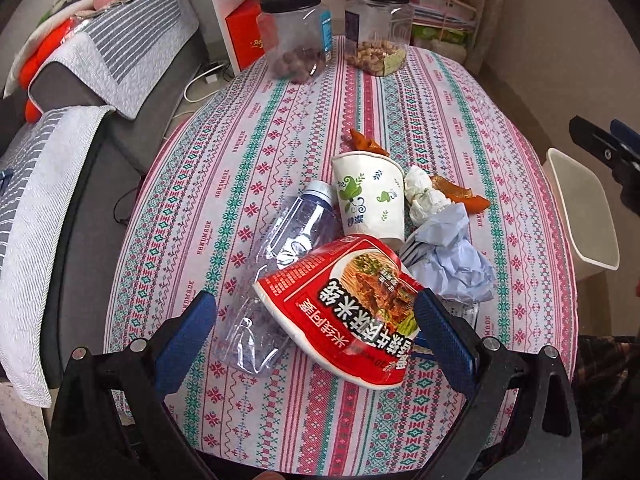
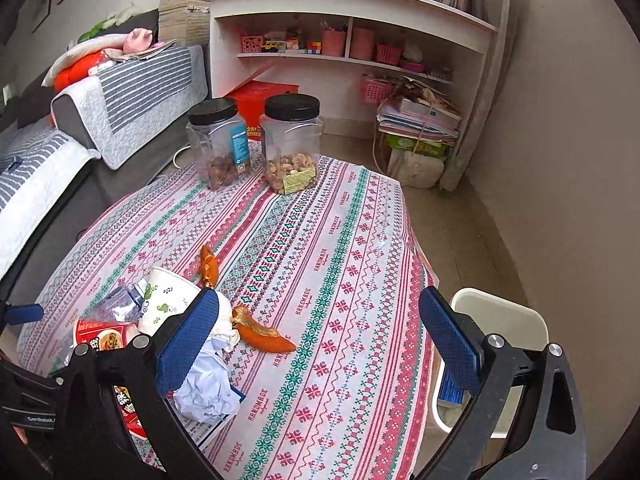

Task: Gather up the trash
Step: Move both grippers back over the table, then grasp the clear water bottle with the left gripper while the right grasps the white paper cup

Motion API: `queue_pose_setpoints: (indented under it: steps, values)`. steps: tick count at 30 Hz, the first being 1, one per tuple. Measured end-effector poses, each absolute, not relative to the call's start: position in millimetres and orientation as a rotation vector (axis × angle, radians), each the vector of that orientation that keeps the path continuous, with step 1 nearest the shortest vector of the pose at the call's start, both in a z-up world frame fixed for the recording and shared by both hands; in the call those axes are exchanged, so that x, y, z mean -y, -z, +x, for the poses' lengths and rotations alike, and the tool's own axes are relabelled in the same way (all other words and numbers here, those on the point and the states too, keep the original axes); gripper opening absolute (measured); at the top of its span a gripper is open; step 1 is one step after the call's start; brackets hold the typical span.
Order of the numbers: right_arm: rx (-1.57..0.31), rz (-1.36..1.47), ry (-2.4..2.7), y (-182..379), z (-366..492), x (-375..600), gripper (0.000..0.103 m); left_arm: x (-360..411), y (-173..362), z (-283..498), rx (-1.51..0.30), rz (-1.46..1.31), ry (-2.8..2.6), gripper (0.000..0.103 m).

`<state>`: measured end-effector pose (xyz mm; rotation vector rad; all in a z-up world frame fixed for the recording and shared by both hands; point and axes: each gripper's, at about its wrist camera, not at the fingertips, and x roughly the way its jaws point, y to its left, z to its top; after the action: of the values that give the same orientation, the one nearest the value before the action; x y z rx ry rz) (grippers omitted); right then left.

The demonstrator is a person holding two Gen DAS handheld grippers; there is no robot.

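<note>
A pile of trash lies on the patterned tablecloth (image 1: 280,120): a red noodle wrapper (image 1: 344,304), a crushed clear bottle (image 1: 280,248), a paper cup (image 1: 370,196), a white tissue wad (image 1: 424,196), crumpled pale blue paper (image 1: 452,256) and orange peels (image 1: 460,194). My left gripper (image 1: 316,320) is open, its blue pads either side of the wrapper and bottle. My right gripper (image 2: 320,336) is open and empty above the table's right part, its left finger beside the blue paper (image 2: 204,392) and peel (image 2: 264,336). A white bin (image 2: 500,320) stands off the table's right edge.
Two black-lidded clear jars (image 1: 296,32) (image 1: 378,28) with nuts stand at the table's far end. A grey sofa (image 1: 80,160) with striped covers runs along the left. A white shelf unit (image 2: 352,32) stands behind. The bin also shows in the left wrist view (image 1: 580,208).
</note>
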<state>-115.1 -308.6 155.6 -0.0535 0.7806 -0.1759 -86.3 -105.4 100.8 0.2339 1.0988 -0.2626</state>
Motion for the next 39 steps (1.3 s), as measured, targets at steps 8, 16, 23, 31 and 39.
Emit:
queue_pose_setpoints:
  steps: [8,16,23,31,39]
  values:
    - [-0.835,-0.084,0.18,-140.4,-103.7,304.7,0.096,96.9,-86.2,-31.3,-1.223,0.172,0.268,0.096]
    - [-0.907,-0.077,0.148,-123.4,-91.9,305.9,0.096,90.3,-36.3,10.3,-1.422,0.174,0.295,0.096]
    - [-0.954,-0.084,0.074,-112.6,-75.6,288.7,0.096,111.6,-16.7,13.6,-1.464,0.243,0.346,0.068]
    - [-1.011,-0.011,-0.051,-106.0,-54.7,259.6,0.096,90.5,-49.6,9.0,-1.339,0.145,0.356,0.062]
    - [-1.131,0.049,-0.176,-79.2,-31.2,212.7,0.095,52.1,-102.9,14.1,-1.123,0.054,0.284,0.06]
